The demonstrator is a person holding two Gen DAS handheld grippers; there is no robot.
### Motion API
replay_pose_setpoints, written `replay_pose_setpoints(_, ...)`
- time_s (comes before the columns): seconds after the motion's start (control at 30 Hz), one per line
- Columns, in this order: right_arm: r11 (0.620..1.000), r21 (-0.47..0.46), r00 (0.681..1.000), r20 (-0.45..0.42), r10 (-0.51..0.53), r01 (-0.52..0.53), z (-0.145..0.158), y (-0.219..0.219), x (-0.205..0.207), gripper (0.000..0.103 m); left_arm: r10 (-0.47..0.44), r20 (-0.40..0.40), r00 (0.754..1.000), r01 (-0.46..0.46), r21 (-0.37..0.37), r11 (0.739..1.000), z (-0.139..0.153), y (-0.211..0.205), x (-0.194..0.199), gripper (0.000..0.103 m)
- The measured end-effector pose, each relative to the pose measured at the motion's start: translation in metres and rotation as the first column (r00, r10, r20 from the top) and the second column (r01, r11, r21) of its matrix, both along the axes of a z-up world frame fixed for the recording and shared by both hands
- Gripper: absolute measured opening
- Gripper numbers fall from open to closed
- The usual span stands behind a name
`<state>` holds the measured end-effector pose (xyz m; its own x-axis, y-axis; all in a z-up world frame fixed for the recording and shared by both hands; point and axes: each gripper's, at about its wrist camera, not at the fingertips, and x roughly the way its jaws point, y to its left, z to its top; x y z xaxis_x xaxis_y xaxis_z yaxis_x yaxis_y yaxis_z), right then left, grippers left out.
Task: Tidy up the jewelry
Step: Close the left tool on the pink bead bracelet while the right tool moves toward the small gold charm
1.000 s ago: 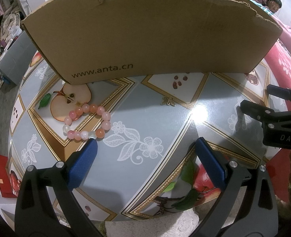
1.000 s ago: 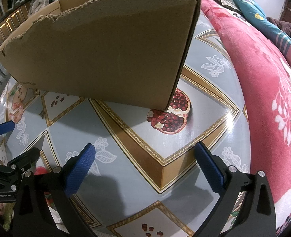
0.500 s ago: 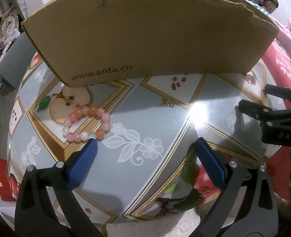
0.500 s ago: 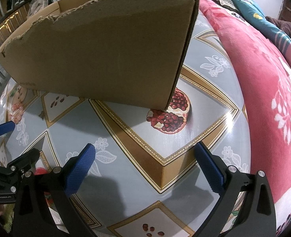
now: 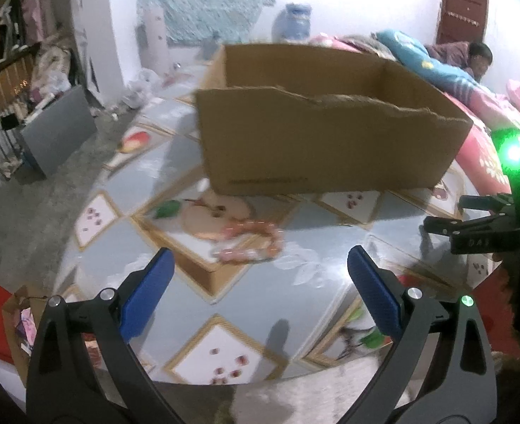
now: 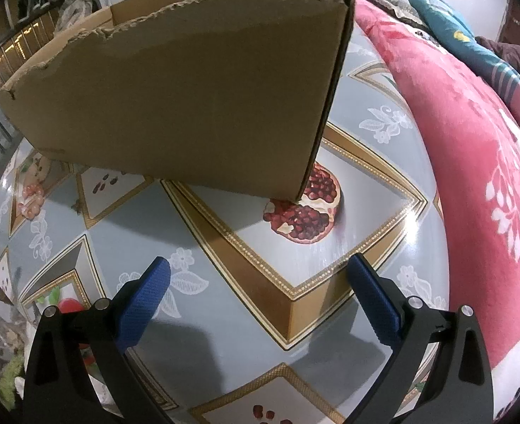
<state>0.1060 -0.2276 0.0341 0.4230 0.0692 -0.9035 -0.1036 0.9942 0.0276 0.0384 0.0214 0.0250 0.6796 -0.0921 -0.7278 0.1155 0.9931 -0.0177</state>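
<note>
Bracelet: a beaded bracelet (image 5: 249, 242), pink and orange, lies flat on the table (image 5: 316, 282), on the printed apple panel, just in front of the box and touching nothing. Blurred in the left view; in the right view it shows small at the far left (image 6: 32, 199).
Box: a brown cardboard box (image 5: 327, 148) with a torn front rim stands open-topped on the table beyond the bracelet. What can be seen of its inside looks bare, though the floor of it is hidden.
Left gripper: the left gripper (image 5: 260, 279) hangs above the table with blue pads spread wide, nothing between them; the bracelet sits just ahead of the gap, a shade left of centre.
Right gripper: the right gripper (image 6: 258, 282) is also spread and empty, aimed at the box's right corner and the printed pomegranate, well away from the bracelet.
Progress: my read is the very start. Nothing picked up, nothing visibly in the box.
Left to do: drop the left gripper onto the beads, pinch, carry over the rim, release. A small metal charm (image 6: 77, 206) may also need collecting; too tiny to be sure.
</note>
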Motion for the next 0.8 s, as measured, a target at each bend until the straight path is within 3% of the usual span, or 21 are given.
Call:
replay_pose_setpoints(0.23, 0.999, -0.005, 0.999, -0.008, -0.034, 0.034, 0.003, -0.003, -0.003, 0.097, -0.025, 0.029, 0.999, 0.026, -0.033, 0.999, 0.002, 0.01, -0.008, 0.061)
replay_pose_setpoints(0.33, 0.996, 0.054, 0.998, 0.02, -0.067, 0.065, 0.012, -0.007, -0.01, 0.097, -0.104, 0.04, 0.994, 0.105, -0.023, 0.994, 0.0, 0.0, -0.004, 0.056)
replay_pose_setpoints(0.5, 0.994, 0.107, 0.996, 0.09, -0.025, 0.015, 0.029, -0.004, -0.024, 0.097, -0.189, 0.004, 0.982, 0.189, 0.013, 0.982, -0.009, -0.019, 0.012, 0.041)
replay_pose_setpoints(0.6, 0.992, 0.127, 0.993, 0.117, 0.008, -0.023, 0.037, 0.002, -0.027, 0.096, -0.212, -0.036, 0.977, 0.213, 0.032, 0.977, -0.019, -0.023, 0.021, 0.038)
replay_pose_setpoints(0.8, 0.977, 0.187, 0.985, 0.155, 0.071, -0.1, 0.047, 0.02, -0.028, 0.083, -0.183, -0.123, 0.975, 0.188, 0.035, 0.982, -0.038, -0.018, 0.034, 0.034)
